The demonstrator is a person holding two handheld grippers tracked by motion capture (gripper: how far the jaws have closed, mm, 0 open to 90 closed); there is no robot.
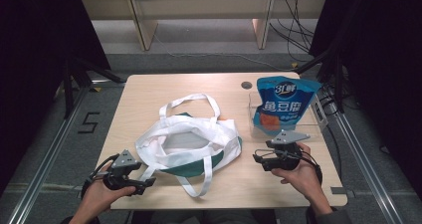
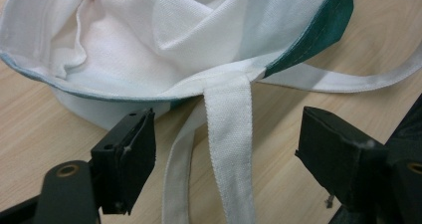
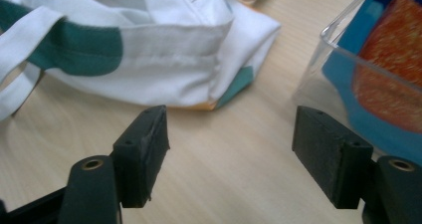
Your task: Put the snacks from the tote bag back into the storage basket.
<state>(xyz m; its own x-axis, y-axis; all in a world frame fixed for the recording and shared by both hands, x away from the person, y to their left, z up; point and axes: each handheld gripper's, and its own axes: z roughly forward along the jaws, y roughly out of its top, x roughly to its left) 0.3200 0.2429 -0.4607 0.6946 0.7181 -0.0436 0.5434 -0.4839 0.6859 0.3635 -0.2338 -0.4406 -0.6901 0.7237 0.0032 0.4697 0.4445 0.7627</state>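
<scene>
Approach step: the bag (image 1: pixel 189 142) lies open mid-table, the left gripper (image 2: pixel 224 167) wide open astride its near strap (image 2: pixel 230 134), the right gripper (image 3: pixel 231 154) wide open and empty between bag and bin (image 1: pixel 311 127); next, close on the strap.

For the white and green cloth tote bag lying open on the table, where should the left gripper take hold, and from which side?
Probably at the near rim of the white and green cloth tote bag, where the flat white handle strap is stitched on. The left gripper stands open with that strap between its jaws, untouched. Coming in low from the person's side fits: the rim there is a thin folded edge raised off the wooden table.
</scene>
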